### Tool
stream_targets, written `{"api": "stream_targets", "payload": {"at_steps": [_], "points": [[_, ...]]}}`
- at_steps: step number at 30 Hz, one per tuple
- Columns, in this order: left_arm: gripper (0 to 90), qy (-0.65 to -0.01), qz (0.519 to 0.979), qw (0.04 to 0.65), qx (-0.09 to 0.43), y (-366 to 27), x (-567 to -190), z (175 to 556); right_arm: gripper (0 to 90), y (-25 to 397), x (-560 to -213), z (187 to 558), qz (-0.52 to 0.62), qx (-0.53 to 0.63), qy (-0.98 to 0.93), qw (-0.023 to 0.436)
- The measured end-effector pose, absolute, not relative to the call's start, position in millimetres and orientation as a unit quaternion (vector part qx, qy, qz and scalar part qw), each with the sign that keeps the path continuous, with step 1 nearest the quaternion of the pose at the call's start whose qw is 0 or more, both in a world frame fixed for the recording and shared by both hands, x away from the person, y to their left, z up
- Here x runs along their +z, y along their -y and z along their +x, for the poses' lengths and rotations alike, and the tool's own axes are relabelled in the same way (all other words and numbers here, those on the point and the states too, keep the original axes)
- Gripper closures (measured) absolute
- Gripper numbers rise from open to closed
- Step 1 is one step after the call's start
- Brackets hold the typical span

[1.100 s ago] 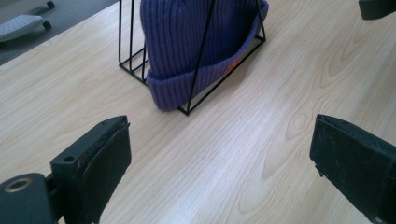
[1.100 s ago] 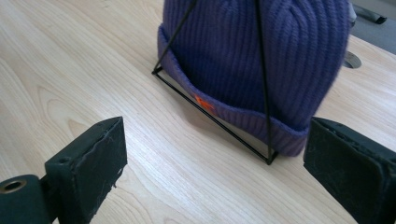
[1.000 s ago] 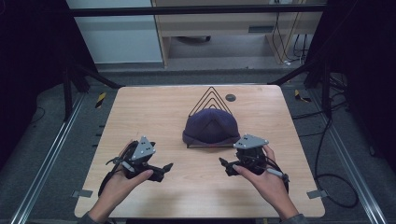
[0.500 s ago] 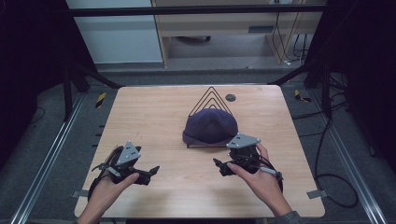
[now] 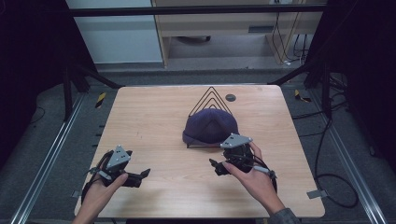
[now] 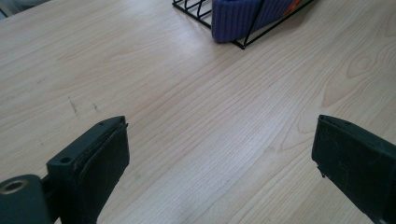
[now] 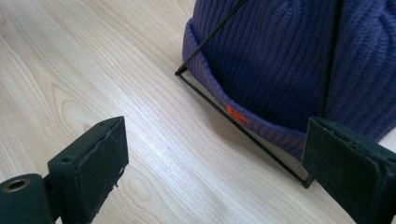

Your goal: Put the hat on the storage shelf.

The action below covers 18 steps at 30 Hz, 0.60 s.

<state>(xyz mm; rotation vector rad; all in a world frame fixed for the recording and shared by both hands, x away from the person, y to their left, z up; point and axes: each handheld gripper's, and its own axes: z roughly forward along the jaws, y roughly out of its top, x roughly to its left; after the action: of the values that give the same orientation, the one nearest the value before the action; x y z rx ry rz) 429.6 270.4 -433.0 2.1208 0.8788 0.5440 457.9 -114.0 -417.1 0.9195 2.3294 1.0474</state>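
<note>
A dark purple knit beanie (image 5: 210, 127) sits on a black wire stand (image 5: 212, 96) at the middle of the wooden table (image 5: 149, 121). In the right gripper view the beanie (image 7: 280, 60) fills the top, with a small orange mark on its cuff and the stand's base wire (image 7: 243, 130) along its edge. My right gripper (image 5: 217, 167) is open just in front of the beanie, nothing between its jaws. My left gripper (image 5: 142, 175) is open low over the table near the front left, far from the beanie (image 6: 243, 18), which sits in the stand at the top of its view.
A small dark round disc (image 5: 230, 97) lies on the table behind the stand. Metal rails and cables run along the floor on both sides. A black frame bar (image 5: 196, 10) crosses the back.
My left gripper has drawn back toward the front left corner of the table. My right gripper has shifted slightly left and forward, staying near the beanie's front edge.
</note>
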Motion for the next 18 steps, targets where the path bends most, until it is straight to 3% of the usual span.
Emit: {"api": "stream_targets", "payload": {"at_steps": [18], "points": [[3.9,-0.364,0.844,0.344,0.194,-283.6,-471.8,436.9,9.8,80.7,-447.7,463.4,0.316,0.368,-0.857,0.176]]}}
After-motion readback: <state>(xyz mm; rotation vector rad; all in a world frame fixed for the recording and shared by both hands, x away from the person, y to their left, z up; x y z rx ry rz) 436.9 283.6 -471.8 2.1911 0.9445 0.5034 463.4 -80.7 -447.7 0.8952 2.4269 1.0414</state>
